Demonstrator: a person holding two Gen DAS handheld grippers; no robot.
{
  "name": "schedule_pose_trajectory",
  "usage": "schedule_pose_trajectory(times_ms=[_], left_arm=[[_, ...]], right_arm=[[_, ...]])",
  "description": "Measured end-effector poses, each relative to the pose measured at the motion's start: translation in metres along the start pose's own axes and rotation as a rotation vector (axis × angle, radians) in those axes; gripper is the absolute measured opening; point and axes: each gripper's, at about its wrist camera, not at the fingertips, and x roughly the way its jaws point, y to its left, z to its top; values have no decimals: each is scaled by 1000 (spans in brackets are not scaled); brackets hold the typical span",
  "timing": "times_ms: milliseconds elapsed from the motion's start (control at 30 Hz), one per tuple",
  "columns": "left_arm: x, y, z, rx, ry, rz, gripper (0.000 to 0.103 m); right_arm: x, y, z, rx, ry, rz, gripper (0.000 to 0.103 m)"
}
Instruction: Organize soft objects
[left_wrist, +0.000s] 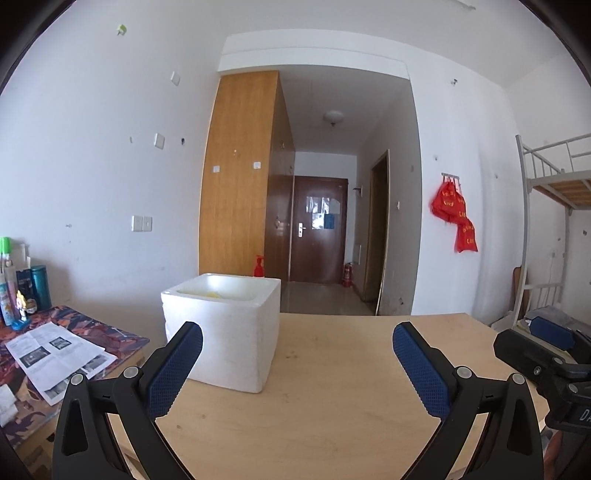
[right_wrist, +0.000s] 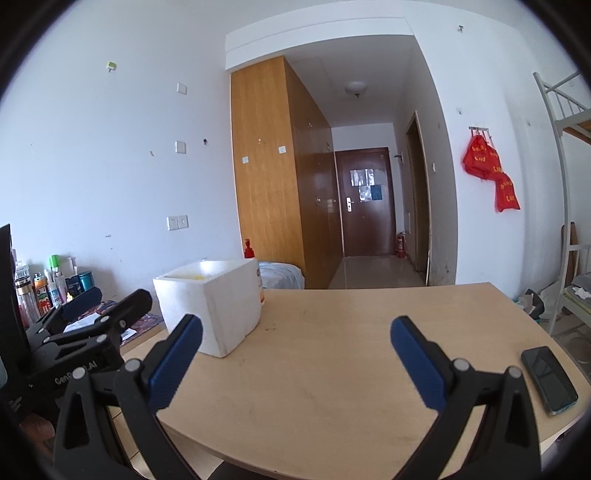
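Observation:
A white foam box (left_wrist: 225, 332) stands on the left part of the wooden table (left_wrist: 332, 369), with something yellow (left_wrist: 214, 294) just showing inside its rim. My left gripper (left_wrist: 297, 343) hangs open above the table, its left finger right in front of the box. In the right wrist view the same box (right_wrist: 214, 302) sits ahead to the left, a yellow patch (right_wrist: 195, 277) visible inside. My right gripper (right_wrist: 295, 339) is open and holds nothing. No soft object lies on the table top. Each gripper shows at the edge of the other's view.
A black phone (right_wrist: 548, 382) lies near the table's right edge. A side desk at the left carries printed papers (left_wrist: 55, 354), bottles (right_wrist: 44, 291) and a patterned cloth. A red pump bottle (left_wrist: 259, 266) stands behind the box. A bunk bed frame (left_wrist: 554, 184) is at the right.

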Motion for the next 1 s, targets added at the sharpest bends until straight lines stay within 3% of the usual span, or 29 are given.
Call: schedule_pose_trajectory(times_ms=[1000], left_arm=[[7,5,-3,-11,50,3,103]], right_arm=[[-9,-6,-4,-9,9,-19,103]])
